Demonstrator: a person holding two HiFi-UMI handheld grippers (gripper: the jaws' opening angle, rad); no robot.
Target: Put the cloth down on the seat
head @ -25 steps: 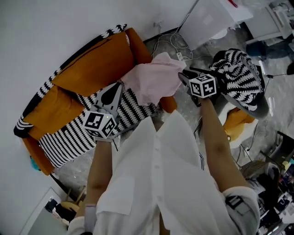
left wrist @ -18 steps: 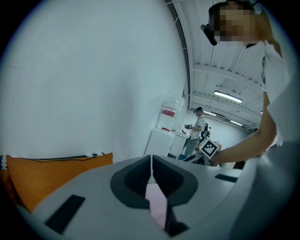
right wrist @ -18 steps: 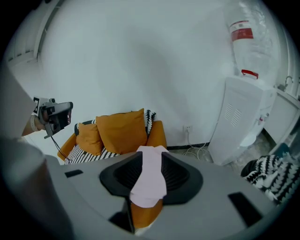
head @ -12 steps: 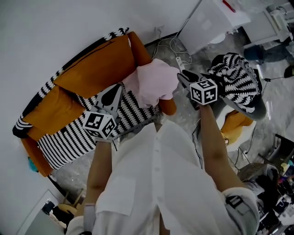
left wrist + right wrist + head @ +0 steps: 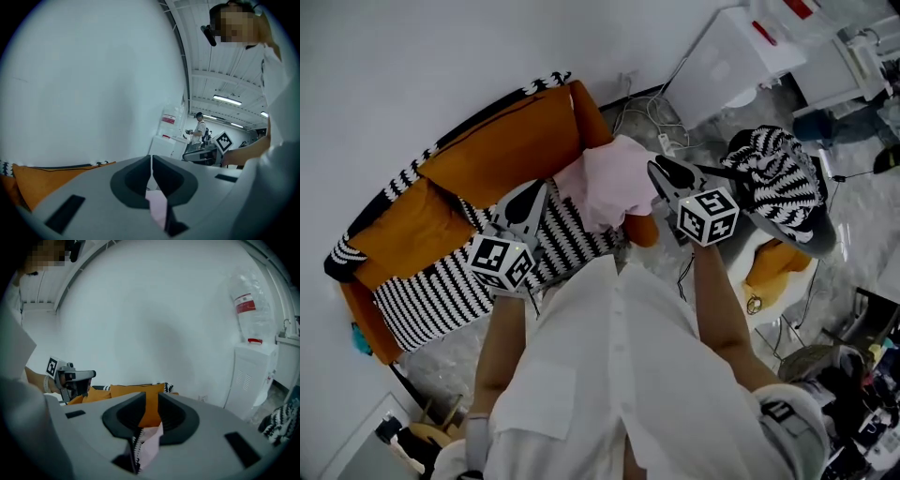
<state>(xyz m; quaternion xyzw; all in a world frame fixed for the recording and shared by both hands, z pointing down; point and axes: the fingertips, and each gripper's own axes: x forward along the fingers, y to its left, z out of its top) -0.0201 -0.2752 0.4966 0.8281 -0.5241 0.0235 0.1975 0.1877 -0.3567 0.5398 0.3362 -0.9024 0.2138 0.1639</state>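
Pink cloth (image 5: 609, 183): bunched at the right end of the orange sofa (image 5: 502, 141), lying over the black-and-white striped seat (image 5: 441, 281) and against the armrest (image 5: 639, 225), between the two tools. Left tool (image 5: 540, 187): clenched, a fold of the cloth's left edge caught under its pads. Right tool (image 5: 660, 170): released and closing, pads clear of the cloth, which shows low in the gap. Striped chair (image 5: 778, 183): well apart, right.
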